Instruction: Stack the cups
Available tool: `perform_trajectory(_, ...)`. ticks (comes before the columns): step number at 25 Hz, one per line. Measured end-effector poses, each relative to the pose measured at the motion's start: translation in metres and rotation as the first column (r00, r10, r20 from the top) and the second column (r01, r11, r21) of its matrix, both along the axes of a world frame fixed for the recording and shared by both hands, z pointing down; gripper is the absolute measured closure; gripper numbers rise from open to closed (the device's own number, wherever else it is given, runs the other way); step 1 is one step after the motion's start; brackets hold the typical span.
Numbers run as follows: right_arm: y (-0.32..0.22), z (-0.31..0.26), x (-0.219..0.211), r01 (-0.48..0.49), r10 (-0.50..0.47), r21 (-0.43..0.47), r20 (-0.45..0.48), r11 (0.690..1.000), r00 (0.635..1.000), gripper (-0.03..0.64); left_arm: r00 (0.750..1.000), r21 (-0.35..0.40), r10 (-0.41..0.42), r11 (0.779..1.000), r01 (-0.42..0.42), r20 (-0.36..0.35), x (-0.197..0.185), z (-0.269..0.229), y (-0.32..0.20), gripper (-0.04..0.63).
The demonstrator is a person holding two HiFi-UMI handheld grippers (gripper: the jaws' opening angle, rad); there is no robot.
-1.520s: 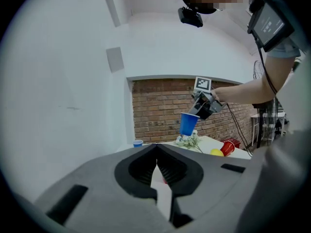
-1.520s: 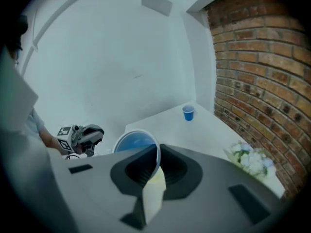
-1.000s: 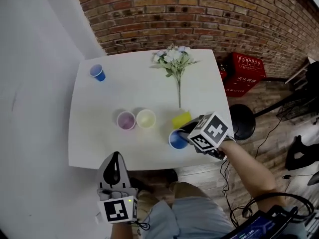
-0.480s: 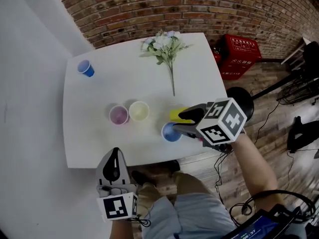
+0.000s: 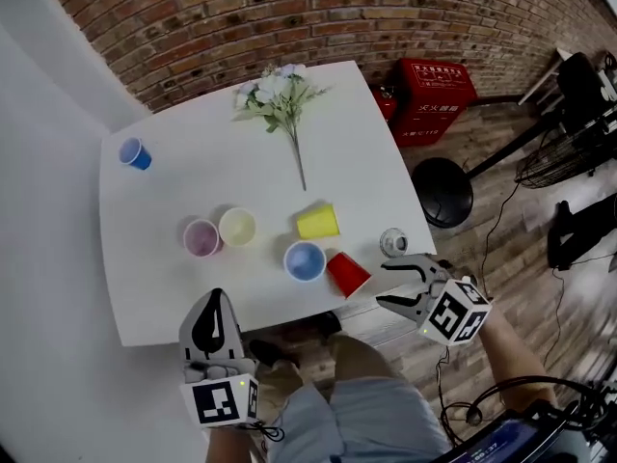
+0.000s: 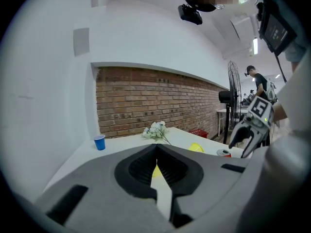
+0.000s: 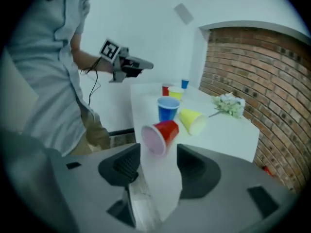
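**Right jaws wide open off the table's corner, red cup on its side ahead**

Holds the right gripper just off the near right edge of the white square table, jaws spread wide after just opening, nothing between the pads. Points it toward a red plastic cup lying on its side near that edge, mouth turned toward the gripper, clear of both jaws. Holds the left gripper low at the table's near edge, jaws pressed together on nothing.

Just beside the red cup, upright: a blue plastic cup. Just past those two, tipped on its side: a yellow plastic cup. Further left, upright and side by side: a pale yellow cup and a pink cup. At the far left corner, upright and well apart from the rest: a small blue cup. Six cups in all, each on its own.

Along the far side of the table: a spray of white flowers on a long green stem. At the right edge, near the open jaws: a small round silver-topped can. On the wooden floor beyond, below a red brick wall: a red plastic crate and a black round stool.
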State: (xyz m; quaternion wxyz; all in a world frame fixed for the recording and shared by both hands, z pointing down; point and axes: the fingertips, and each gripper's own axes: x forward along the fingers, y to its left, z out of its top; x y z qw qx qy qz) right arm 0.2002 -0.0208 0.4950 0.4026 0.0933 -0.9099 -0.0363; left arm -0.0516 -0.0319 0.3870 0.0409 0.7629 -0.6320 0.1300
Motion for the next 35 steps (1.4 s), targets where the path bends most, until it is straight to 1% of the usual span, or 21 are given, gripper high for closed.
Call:
perform_trajectory(1,0.006,0.017,-0.006,0.004,-0.003,0.031,-0.013,1.0,1.0,0.377,1.0,-0.005,0.005,1.0,-0.005,0.003,0.001,0.002,-0.001,0.586)
perform_trajectory(3,0.004,0.041,-0.016,-0.022,0.023,0.099,-0.008,0.995,1.0,0.382,1.0,-0.015,0.011,1.0,-0.01,0.014,0.004,0.006,-0.001,0.586)
perform_trajectory(6,-0.004,0.047,-0.025,-0.043,0.036,0.169,0.042,0.985,0.998,0.436,1.0,-0.028,0.005,1.0,-0.004,0.028,0.006,0.007,0.003,0.586)
perform_trajectory(9,-0.005,0.045,-0.04,-0.024,0.012,0.203,0.059,0.979,0.998,0.442,0.999,-0.041,-0.006,0.999,0.007,0.033,0.003,0.012,0.007,0.586)
perform_trajectory(10,-0.007,0.045,-0.044,-0.017,0.005,0.217,0.057,0.976,0.998,0.456,0.999,-0.042,-0.009,0.999,0.01,0.034,0.002,0.014,0.008,0.586)
perform_trajectory(11,-0.009,0.044,-0.047,-0.012,-0.001,0.233,0.055,0.972,0.998,0.481,0.999,-0.041,-0.011,0.999,0.013,0.036,0.001,0.014,0.008,0.586)
perform_trajectory(14,-0.015,0.033,-0.047,-0.01,-0.006,0.259,0.063,0.966,0.998,0.586,0.999,-0.031,-0.023,0.999,0.025,0.039,-0.001,0.011,0.009,0.586)
perform_trajectory(16,-0.015,0.025,-0.046,-0.008,-0.009,0.245,0.069,0.97,0.998,0.589,0.999,-0.026,-0.033,0.999,0.034,0.037,-0.004,0.01,0.01,0.586)
perform_trajectory(23,-0.029,-0.016,-0.038,-0.002,-0.01,0.116,0.104,0.993,0.995,0.591,0.998,0.012,-0.061,0.998,0.061,0.025,-0.013,-0.001,0.012,0.586)
perform_trajectory(26,-0.052,-0.045,-0.032,-0.046,0.041,0.029,0.14,0.999,0.989,0.591,0.997,0.033,-0.08,0.996,0.08,0.016,-0.021,-0.006,0.015,0.586)
perform_trajectory(29,-0.096,-0.073,-0.028,-0.109,0.12,-0.091,0.131,0.99,0.984,0.591,0.996,0.053,-0.093,0.994,0.093,0.011,-0.028,-0.01,0.014,0.586)
perform_trajectory(31,-0.127,-0.086,-0.028,-0.153,0.174,-0.188,0.1,0.97,0.98,0.591,0.995,0.063,-0.103,0.993,0.102,0.01,-0.029,-0.014,0.014,0.586)
perform_trajectory(33,-0.149,-0.092,-0.027,-0.194,0.214,-0.3,0.036,0.934,0.976,0.592,0.994,0.071,-0.113,0.991,0.112,0.01,-0.029,-0.02,0.016,0.586)
perform_trajectory(34,-0.155,-0.091,-0.026,-0.216,0.23,-0.372,-0.008,0.903,0.973,0.591,0.993,0.073,-0.118,0.99,0.117,0.01,-0.029,-0.022,0.017,0.586)
perform_trajectory(35,-0.159,-0.088,-0.025,-0.246,0.248,-0.455,-0.055,0.856,0.967,0.591,0.992,0.074,-0.123,0.99,0.122,0.01,-0.03,-0.025,0.019,0.586)
